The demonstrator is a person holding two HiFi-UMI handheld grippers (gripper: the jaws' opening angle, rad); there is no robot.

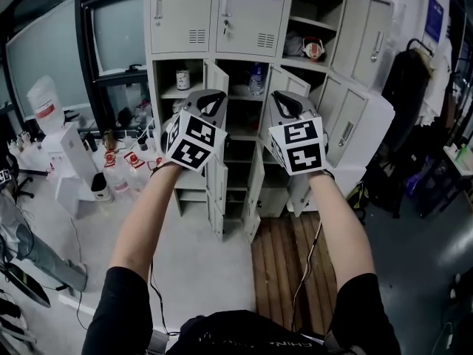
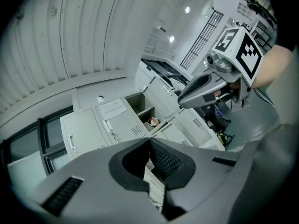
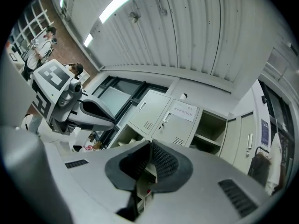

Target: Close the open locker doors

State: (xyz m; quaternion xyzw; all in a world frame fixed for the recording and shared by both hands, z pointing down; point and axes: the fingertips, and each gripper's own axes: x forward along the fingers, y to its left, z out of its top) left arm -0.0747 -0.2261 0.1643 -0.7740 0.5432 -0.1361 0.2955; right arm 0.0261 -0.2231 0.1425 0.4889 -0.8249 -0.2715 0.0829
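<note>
The grey locker bank [image 1: 247,21] stands ahead, its two upper left doors closed. The top right compartment [image 1: 314,28] stands open with its door [image 1: 373,39] swung out. Below, several middle and lower doors [image 1: 216,80] hang ajar, and one wide door [image 1: 358,128] swings out to the right. My left gripper [image 1: 209,103] and right gripper [image 1: 283,103] are held up side by side in front of the middle row, apart from the doors. Both are shut with nothing between the jaws. The left gripper view shows its own tips [image 2: 149,141] meeting, and the right gripper view shows the same [image 3: 150,146].
Water jugs [image 1: 122,170] and a white dispenser [image 1: 63,154] stand on the floor at left. A wooden floor panel [image 1: 284,268] lies before the lockers. Dark clothing [image 1: 410,80] hangs at right. A cable [image 1: 157,294] trails on the floor near my feet.
</note>
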